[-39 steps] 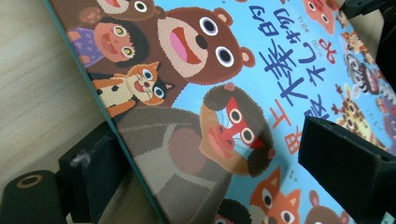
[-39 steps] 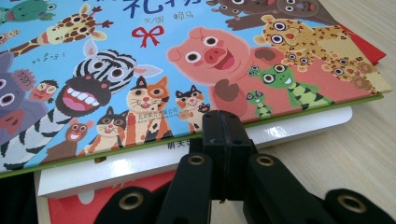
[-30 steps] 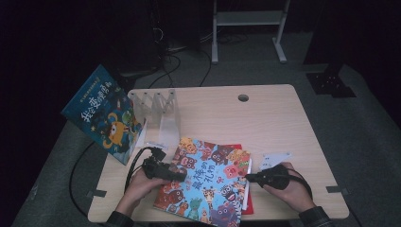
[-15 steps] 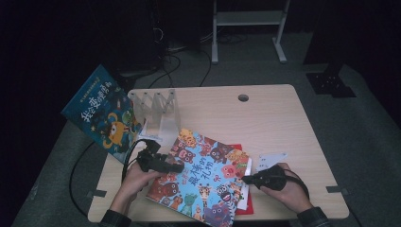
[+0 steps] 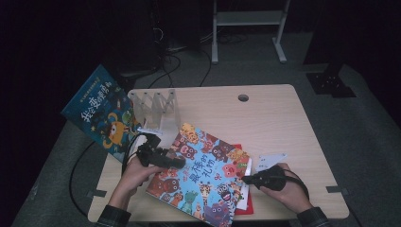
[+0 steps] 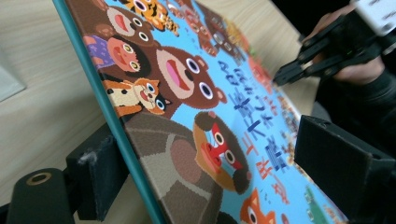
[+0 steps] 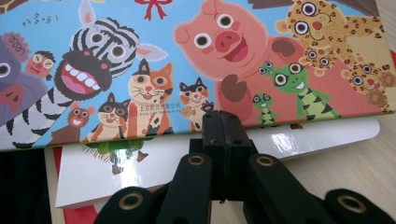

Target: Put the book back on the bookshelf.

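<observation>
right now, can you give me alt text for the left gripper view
The left gripper clasps the teal edge of a colourful cartoon-animal picture book, tilted up off the pale wooden table, one black jaw under it and one over the cover. Beyond the book's far edge, the right gripper points at it with jaws shut.

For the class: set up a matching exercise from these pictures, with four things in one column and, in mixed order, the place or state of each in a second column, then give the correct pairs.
Things:
1. animal picture book
2. blue book
3. clear book rack
4. right gripper

Places or states:
A. jaws shut, tips at the picture book's edge
B. stands upright on the table
C. one edge between the left gripper's jaws, lifted off the table
D. leans at the table's left edge

Pairs: 1-C, 2-D, 3-B, 4-A
</observation>
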Available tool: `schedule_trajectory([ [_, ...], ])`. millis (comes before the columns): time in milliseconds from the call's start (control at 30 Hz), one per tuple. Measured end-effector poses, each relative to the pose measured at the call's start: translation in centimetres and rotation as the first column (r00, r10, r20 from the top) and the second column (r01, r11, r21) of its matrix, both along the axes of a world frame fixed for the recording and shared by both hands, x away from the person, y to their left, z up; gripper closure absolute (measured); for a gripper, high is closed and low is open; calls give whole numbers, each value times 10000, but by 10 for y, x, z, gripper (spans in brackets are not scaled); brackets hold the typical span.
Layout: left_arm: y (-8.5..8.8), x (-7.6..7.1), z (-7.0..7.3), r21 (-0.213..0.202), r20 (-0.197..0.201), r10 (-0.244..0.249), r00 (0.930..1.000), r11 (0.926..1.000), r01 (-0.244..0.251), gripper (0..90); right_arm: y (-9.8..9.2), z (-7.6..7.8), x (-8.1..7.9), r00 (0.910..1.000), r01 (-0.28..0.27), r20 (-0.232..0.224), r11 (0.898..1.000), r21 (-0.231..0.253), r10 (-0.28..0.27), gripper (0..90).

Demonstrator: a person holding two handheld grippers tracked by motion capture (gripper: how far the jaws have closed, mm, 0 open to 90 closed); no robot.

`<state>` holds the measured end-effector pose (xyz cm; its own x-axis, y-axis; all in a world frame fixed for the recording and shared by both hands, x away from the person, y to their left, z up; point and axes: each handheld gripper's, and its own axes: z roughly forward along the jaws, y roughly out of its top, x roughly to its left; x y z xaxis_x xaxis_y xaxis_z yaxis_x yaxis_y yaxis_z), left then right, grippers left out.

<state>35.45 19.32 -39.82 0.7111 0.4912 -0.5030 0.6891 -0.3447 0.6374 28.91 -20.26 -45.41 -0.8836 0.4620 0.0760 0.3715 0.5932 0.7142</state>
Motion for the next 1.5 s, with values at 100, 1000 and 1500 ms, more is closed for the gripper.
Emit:
schedule_trajectory([
  [100, -3, 1, 6, -50, 89, -63, 9999, 10000, 63, 123, 0, 0, 0, 10000, 5, 20, 10000, 19, -5, 894],
  [1000, -19, 19, 67, 372, 797, -565, 9952, 9979, 537, 399, 18, 1, -5, 10000, -54, 72, 10000, -65, 55, 892],
  [1500, -32, 24, 95, 921, 978, -1092, 9892, 9907, 1003, 511, 30, 0, -7, 9988, 332, 377, 9994, -128, -327, 893],
])
